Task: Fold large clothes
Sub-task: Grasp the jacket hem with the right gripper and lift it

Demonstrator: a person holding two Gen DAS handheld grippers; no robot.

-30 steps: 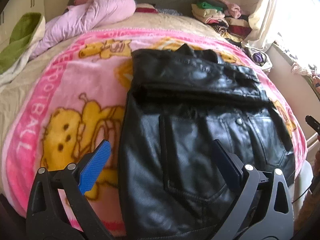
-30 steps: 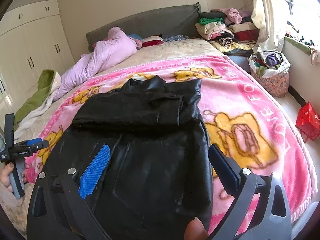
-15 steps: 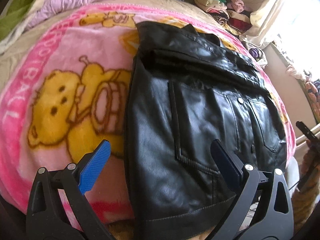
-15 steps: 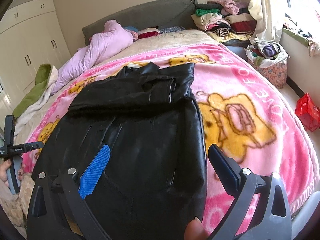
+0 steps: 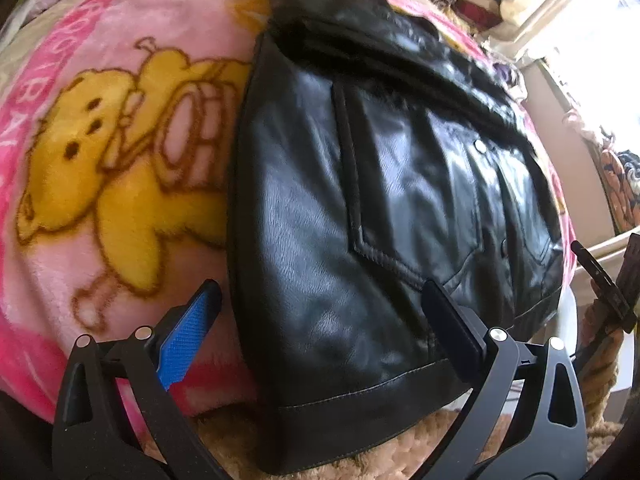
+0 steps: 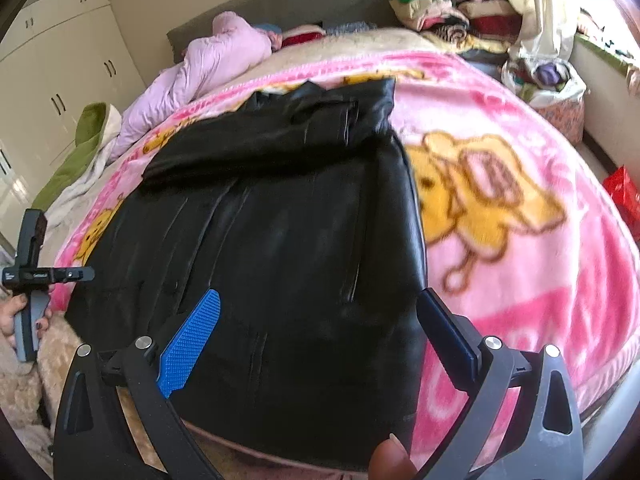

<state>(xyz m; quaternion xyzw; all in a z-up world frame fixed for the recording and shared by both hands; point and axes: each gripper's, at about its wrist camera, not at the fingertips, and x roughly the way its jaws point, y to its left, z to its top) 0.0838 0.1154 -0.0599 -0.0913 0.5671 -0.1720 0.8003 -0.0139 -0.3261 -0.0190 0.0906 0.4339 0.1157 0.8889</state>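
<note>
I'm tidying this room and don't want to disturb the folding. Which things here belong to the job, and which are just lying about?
Part of the job:
black leather jacket
left gripper, open
right gripper, open
pink bear blanket, the folding surface

Just lying about:
lilac quilt
green towel
stacked clothes
red bag

Both open grippers were brought lower and closer to the near hem of the black leather jacket (image 5: 360,200): the left gripper (image 5: 320,320) at one corner, the right gripper (image 6: 320,328) at the other.
</note>
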